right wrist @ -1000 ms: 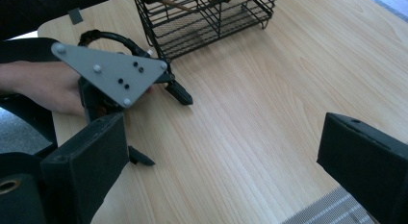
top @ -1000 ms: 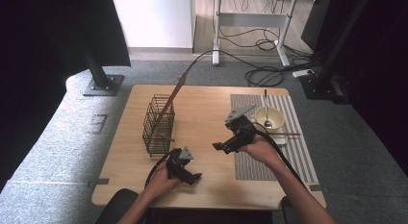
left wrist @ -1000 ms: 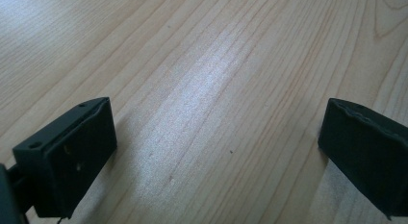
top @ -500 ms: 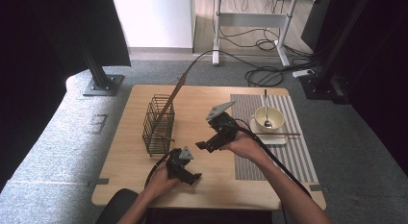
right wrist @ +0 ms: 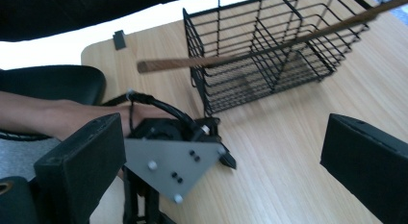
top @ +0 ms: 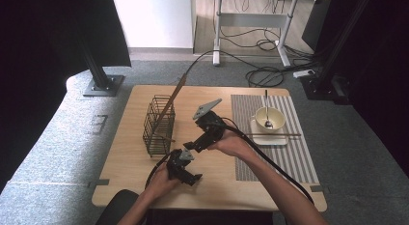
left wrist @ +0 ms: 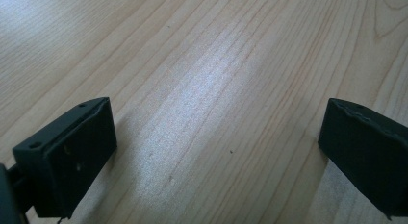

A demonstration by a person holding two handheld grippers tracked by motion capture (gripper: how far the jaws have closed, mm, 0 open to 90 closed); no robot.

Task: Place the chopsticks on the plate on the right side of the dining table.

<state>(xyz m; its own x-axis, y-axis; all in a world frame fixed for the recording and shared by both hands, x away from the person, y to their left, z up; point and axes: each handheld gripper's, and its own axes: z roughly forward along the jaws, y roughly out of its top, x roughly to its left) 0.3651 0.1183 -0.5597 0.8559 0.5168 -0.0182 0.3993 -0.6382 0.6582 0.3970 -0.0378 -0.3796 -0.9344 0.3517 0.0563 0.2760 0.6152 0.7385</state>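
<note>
A black wire basket (top: 156,124) stands on the left half of the wooden table (top: 212,191), with a long wooden stick (top: 174,95) leaning out of it. My right gripper (top: 192,146) hovers just right of the basket, open and holding nothing. In the right gripper view the basket (right wrist: 269,56), the stick (right wrist: 240,55) and the left gripper's grey plate (right wrist: 169,167) lie ahead of the jaws of my right gripper (right wrist: 226,166). My left gripper (top: 193,176) rests low near the front edge. In its own view my left gripper (left wrist: 216,152) is open over bare wood.
A striped placemat (top: 284,152) covers the right side. On it, a cream bowl (top: 268,118) with a spoon stands on a white square plate (top: 263,138), and a thin stick (top: 277,134) lies across the plate. Cables trail from both grippers.
My right gripper has moved left across the table, from beside the bowl to a spot next to the basket and above the left gripper. The left gripper has stayed put.
</note>
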